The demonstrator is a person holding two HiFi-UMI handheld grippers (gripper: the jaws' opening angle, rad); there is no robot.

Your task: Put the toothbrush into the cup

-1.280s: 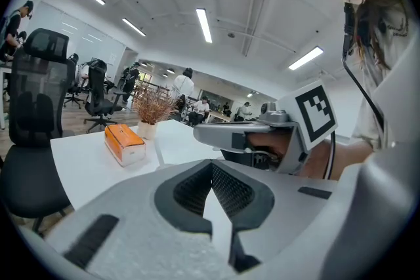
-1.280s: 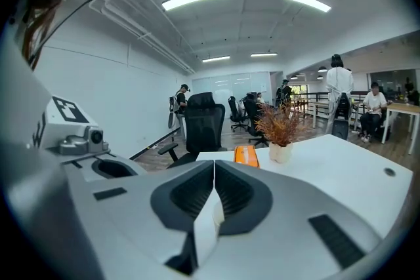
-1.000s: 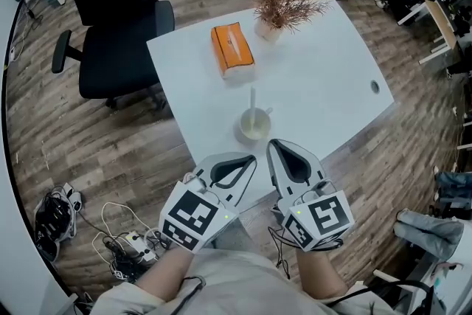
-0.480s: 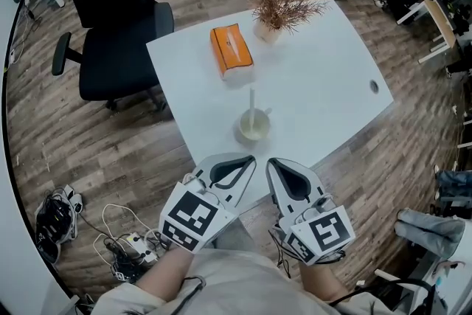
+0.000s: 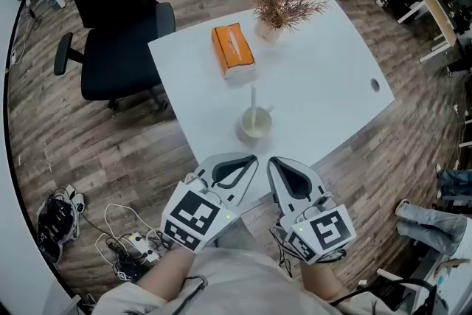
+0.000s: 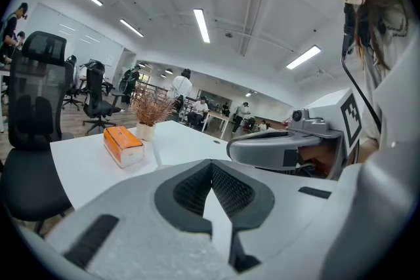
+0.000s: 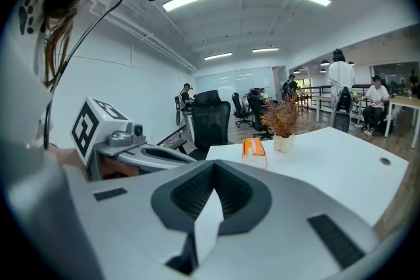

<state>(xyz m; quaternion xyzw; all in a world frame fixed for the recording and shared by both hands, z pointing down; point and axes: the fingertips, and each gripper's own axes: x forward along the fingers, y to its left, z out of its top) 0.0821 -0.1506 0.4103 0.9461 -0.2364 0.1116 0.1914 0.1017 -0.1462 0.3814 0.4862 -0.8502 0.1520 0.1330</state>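
Toothbrush stands upright in cup on bench.
Left gripper and right gripper both closed, empty, side by side at near bench edge, near the cup, not touching it.

Slim white toothbrush sits in the round pale cup, just ahead of the left gripper and right gripper.
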